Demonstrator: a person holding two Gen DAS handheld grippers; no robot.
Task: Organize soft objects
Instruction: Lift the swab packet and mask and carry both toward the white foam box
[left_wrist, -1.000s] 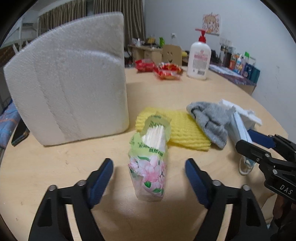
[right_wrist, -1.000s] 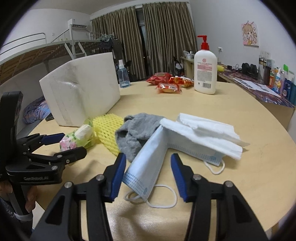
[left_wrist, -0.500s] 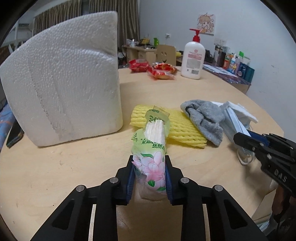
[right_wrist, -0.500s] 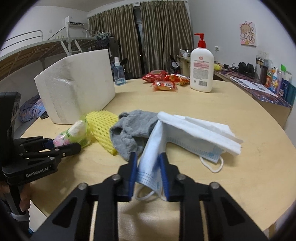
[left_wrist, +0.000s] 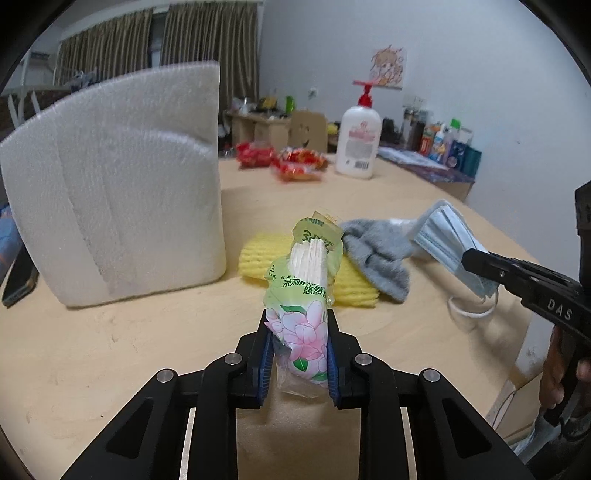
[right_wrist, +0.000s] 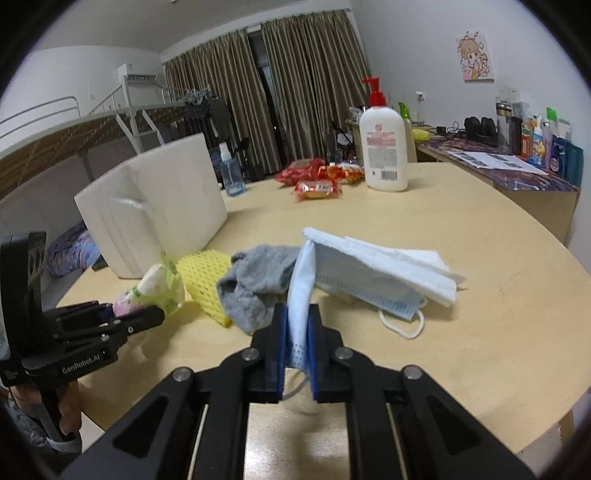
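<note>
Round wooden table (right_wrist: 480, 258), both grippers loaded.
Left gripper (left_wrist: 297, 343) clamps tissue pack (left_wrist: 303, 295), long axis pointing ahead; right gripper (right_wrist: 297, 339) pinches face mask (right_wrist: 301, 280).

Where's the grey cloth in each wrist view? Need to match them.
Left wrist: grey cloth right of centre, overlapping the yellow foam net, left of the blue face mask.
Right wrist: grey cloth just left of centre, between the yellow foam net and the mask.
Shared landmark: white pump bottle at the table's far side.
</note>
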